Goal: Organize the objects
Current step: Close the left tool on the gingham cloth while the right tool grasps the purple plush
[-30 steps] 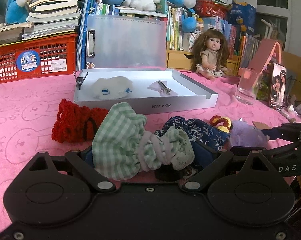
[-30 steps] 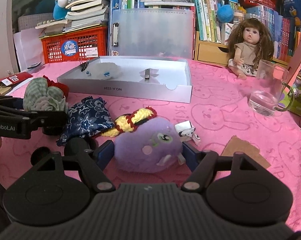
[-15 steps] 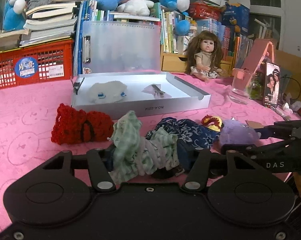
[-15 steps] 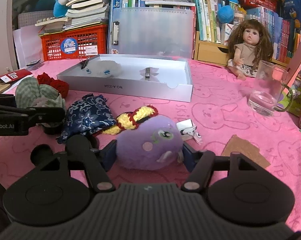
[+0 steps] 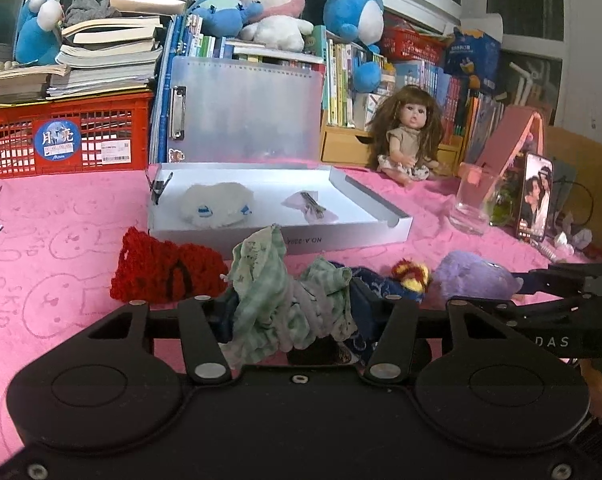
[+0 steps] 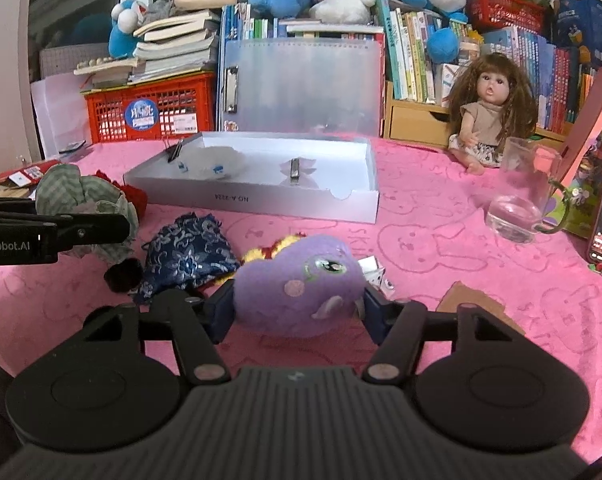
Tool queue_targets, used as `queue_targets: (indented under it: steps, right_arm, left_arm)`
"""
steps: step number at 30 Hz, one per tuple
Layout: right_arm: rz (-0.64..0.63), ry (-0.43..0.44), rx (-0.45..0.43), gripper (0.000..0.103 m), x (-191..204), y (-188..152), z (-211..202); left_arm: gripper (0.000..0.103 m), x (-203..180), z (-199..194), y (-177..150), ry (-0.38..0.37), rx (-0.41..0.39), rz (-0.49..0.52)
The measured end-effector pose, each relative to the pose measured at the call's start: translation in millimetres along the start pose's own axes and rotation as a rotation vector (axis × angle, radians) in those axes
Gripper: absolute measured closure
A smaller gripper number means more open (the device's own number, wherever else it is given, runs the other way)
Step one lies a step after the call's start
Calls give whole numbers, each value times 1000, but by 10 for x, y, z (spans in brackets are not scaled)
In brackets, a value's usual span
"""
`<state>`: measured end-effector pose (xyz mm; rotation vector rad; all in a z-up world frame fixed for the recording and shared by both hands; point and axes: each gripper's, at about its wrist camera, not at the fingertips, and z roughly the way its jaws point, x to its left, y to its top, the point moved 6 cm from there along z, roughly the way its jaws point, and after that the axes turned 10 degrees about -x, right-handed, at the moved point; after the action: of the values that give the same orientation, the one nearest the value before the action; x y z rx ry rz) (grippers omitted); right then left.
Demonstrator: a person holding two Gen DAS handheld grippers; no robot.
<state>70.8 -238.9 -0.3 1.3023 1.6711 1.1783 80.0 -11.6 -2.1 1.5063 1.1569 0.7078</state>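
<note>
The left gripper pinches a green checked cloth bundle, its fingers pressed into the fabric from both sides; the side of this tool reads "enRobot.AI" in the right wrist view. The right gripper is clamped on a purple plush toy, near the front edge of the pink tablecloth; its arm carries the letters "DAS" in the left wrist view.

One white shallow box lies at the middle of the cloth, its front wall printed upside down with "NO.A-222A" or similar. Inside lie one white fluffy item and one metal hair clip; one black binder clip grips its left rim.

Between box and front edge sit one red knitted pouch, one dark blue floral pouch and one yellow-red crocheted piece.

Toward the back edge, one red crate bears a round blue sticker with two Chinese characters. One doll sits at the back right, one glass mug nearer the right edge.
</note>
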Motion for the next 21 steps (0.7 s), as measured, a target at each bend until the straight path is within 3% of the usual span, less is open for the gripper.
queue_targets:
  steps: [9,21]
  right_arm:
    - [29,-33,-28,38,-121,163,42]
    - [158,-6,-36,37,-316,578,444]
  left_arm:
    - [51,132,112,233,34,-24,-30]
    - [51,378,636,570,55,22,-137]
